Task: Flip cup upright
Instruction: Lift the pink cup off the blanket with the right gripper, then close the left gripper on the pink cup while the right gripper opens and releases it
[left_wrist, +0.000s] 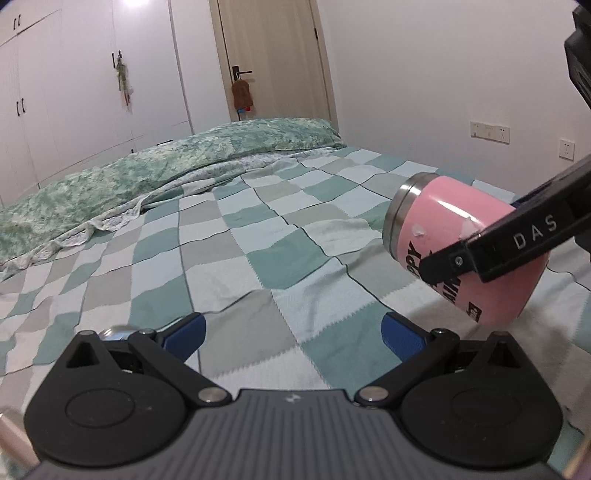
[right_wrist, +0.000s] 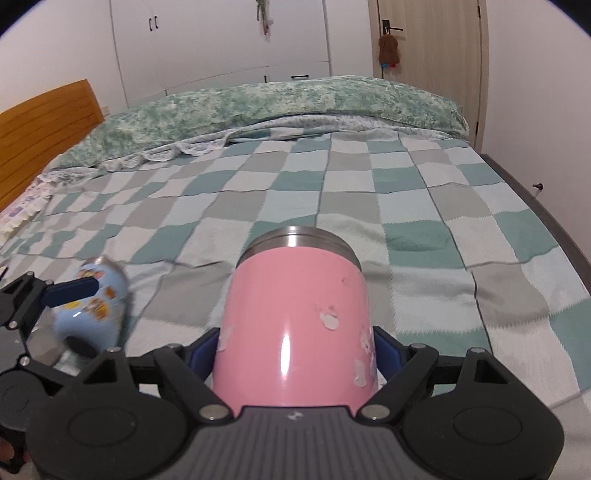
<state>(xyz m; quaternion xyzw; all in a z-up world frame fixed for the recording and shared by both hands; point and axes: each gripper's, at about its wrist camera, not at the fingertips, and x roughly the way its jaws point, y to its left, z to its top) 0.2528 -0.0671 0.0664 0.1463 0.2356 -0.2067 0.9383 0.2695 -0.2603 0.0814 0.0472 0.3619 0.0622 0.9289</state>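
Observation:
A pink steel-rimmed cup (right_wrist: 295, 325) is held on its side, tilted, steel rim pointing away, between the blue pads of my right gripper (right_wrist: 297, 349), which is shut on it. In the left wrist view the pink cup (left_wrist: 465, 247) hangs above the bed at the right, with the right gripper's black finger (left_wrist: 517, 240) across it. My left gripper (left_wrist: 291, 332) is open with nothing between its pads. In the right wrist view the left gripper (right_wrist: 70, 288) is beside a blurred light blue cup (right_wrist: 96, 306) at the left edge; whether they touch is unclear.
A bed with a checkered green, grey and white blanket (left_wrist: 240, 240) fills both views. A rumpled green quilt (right_wrist: 258, 107) lies along the far side. A wooden headboard (right_wrist: 44, 125) is at the left, a door (right_wrist: 428, 37) and wardrobes behind.

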